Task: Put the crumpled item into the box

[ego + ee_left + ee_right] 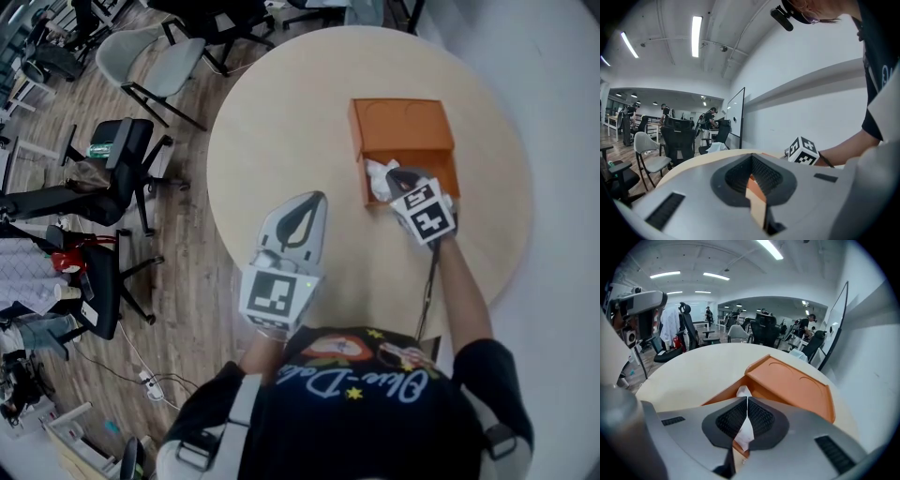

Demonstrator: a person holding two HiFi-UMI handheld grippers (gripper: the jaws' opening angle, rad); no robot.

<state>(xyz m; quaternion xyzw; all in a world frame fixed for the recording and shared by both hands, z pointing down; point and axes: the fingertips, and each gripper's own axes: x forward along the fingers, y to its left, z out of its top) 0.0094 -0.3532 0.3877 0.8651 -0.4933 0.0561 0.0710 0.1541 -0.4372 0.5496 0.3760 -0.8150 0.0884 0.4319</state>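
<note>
An orange box [403, 150] lies on the round table [281, 122] with its lid folded back. The box [787, 380] fills the middle of the right gripper view. My right gripper [401, 180] reaches over the open tray and is shut on the white crumpled item [378, 176]. In the right gripper view the crumpled item [744, 432] is pinched between the jaws of the right gripper [746, 399], part of it sticking out over the tray. My left gripper [312, 199] hovers over the bare tabletop, left of the box. The left gripper [752, 157] is shut on nothing.
The table's edge [217, 202] drops to a wooden floor with several office chairs [112, 178] at the left. A whiteboard [735, 112] and people [710, 117] stand far back in the room. The person's arm [459, 291] reaches along the table's right side.
</note>
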